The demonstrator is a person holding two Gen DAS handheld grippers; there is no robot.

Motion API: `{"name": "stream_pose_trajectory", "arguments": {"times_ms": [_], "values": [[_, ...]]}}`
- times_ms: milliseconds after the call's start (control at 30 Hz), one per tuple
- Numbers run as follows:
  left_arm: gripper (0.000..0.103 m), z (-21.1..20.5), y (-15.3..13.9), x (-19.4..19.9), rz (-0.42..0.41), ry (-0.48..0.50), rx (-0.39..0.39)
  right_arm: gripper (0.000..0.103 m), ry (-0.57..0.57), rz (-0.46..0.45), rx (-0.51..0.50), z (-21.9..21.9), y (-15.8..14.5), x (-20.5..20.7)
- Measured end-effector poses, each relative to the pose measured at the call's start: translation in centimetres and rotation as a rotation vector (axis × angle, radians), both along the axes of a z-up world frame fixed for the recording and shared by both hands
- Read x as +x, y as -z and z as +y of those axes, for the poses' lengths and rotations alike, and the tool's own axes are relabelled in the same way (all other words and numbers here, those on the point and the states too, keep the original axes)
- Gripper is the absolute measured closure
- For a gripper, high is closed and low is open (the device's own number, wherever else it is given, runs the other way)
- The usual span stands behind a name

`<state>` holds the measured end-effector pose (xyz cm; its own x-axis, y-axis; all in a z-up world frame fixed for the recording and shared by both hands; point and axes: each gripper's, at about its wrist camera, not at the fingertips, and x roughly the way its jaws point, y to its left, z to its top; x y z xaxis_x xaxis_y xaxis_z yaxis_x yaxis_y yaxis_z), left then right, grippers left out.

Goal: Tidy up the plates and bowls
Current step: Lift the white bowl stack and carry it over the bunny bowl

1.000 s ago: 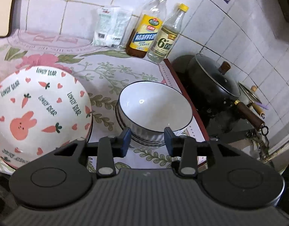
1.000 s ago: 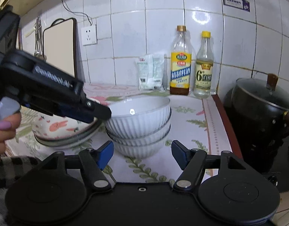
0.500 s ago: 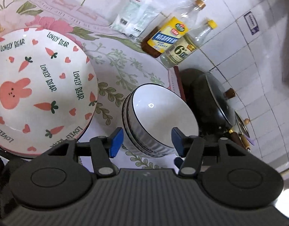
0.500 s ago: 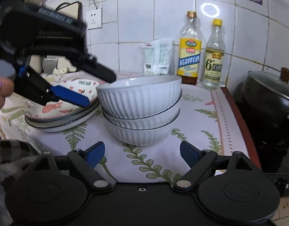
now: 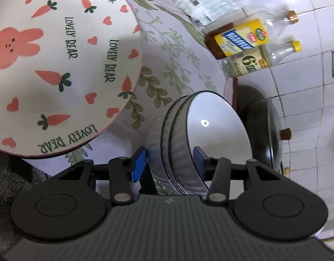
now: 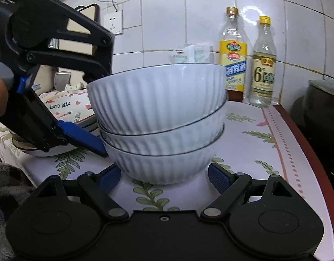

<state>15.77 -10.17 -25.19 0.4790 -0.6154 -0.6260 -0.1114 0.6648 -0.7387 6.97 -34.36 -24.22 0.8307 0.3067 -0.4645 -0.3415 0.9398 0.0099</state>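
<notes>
I have my left gripper (image 5: 169, 159) spread wide around the near side of the stack of 3 ribbed bowls (image 6: 158, 121): one blue pad sits outside the wall, the other over the top bowl's rim and inside it, neither yet pressing as far as I can tell. My right gripper (image 6: 164, 177) is also wide, low at the base of the bottom bowl, its pads on either side of the foot and holding nothing. The stack stands on the floral cloth (image 6: 249, 143), just beside the rabbit plates (image 5: 56, 65) (a pile, from the right view).

My worry: the top bowl looks tilted in its nest, so pinching only the upper rims could lift 1 or 2 bowls and leave the rest rocking. A glazed wall may slip between the pads, and a swing left would knock the plates.
</notes>
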Motion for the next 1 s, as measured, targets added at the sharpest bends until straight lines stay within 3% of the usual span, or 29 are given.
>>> {"name": "stream_pose_trajectory", "arguments": {"times_ms": [267,500,1000], "values": [[0.067,-0.8,0.3,0.5,-0.029,0.004,0.076,0.011,-0.047,-0.020,-0.007,0.2,0.6,1.4],[0.067,-1.1,0.3,0.6,-0.074,0.018,0.107,0.011,-0.040,-0.047,0.010,0.2,1.0,1.0],[0.067,-0.3,-1.1,-0.8,-0.135,0.037,0.115,0.012,0.000,-0.101,-0.016,1.4,-0.2,-0.2]]}}
